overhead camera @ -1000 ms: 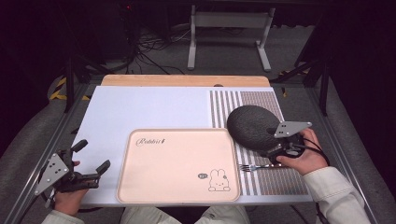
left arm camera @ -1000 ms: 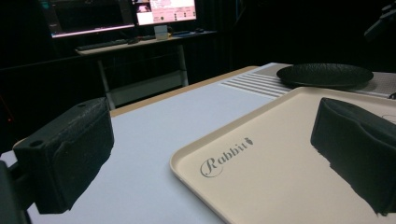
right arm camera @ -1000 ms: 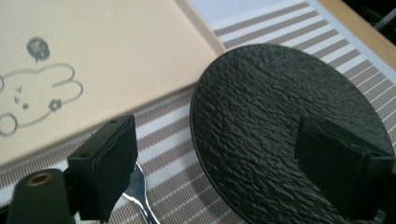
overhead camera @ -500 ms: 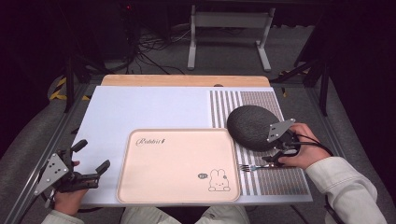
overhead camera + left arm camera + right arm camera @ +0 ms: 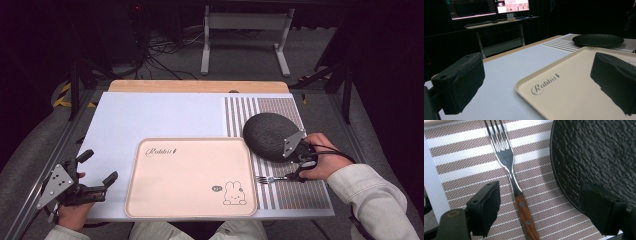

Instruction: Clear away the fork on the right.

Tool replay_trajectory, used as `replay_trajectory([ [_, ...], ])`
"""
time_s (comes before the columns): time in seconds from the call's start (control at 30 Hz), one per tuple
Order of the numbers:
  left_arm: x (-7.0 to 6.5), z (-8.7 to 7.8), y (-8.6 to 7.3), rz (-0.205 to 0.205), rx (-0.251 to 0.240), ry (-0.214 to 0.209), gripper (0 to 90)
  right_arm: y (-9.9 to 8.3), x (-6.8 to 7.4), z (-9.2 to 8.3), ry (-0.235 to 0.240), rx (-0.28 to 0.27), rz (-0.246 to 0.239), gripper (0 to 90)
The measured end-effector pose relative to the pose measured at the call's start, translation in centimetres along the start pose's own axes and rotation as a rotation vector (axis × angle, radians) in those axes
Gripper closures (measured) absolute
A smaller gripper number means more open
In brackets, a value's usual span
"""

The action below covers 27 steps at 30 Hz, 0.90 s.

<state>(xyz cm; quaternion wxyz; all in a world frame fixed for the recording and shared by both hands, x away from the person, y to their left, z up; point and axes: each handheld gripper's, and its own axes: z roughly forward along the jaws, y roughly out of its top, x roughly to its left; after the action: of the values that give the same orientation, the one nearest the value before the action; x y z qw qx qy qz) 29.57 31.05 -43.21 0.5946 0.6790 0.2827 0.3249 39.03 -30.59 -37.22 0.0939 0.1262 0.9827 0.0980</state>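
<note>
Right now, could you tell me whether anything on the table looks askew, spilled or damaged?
Nothing stands out. The fork lies flat on the striped mat beside the dark plate, between the right gripper's open jaws, untouched. The tray is bare.

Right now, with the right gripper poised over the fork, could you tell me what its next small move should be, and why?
Probably lower the right gripper and close it on the fork. Its jaws stand open on either side of the wooden handle without pressing it, and the fork lies flat on the striped mat beside the dark plate. One pad overhangs the plate's rim, so go down carefully.
</note>
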Motion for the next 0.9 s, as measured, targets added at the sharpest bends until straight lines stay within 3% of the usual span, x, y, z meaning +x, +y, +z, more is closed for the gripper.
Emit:
replay_trajectory([
  [0.33, 0.0, 0.0, 0.0, 0.000, 0.000, 0.003, 0.0, 0.0, 0.0, 0.5, 0.034, 0.082, -0.020, 19.9],
  [0.4, 0.0, 0.0, 0.0, 0.001, 0.000, 0.003, 0.0, 0.0, 0.1, 0.9, 0.044, 0.119, -0.028, 20.0],
  [0.67, 0.0, 0.0, 0.0, -0.001, 0.000, 0.000, 0.0, 0.0, 0.3, 1.5, 0.065, 0.085, -0.029, 25.8],
  [0.9, 0.0, 0.0, 0.0, 0.001, 0.003, 0.003, 0.0, -0.4, 0.4, 2.4, 0.099, 0.095, -0.033, 40.4],
])
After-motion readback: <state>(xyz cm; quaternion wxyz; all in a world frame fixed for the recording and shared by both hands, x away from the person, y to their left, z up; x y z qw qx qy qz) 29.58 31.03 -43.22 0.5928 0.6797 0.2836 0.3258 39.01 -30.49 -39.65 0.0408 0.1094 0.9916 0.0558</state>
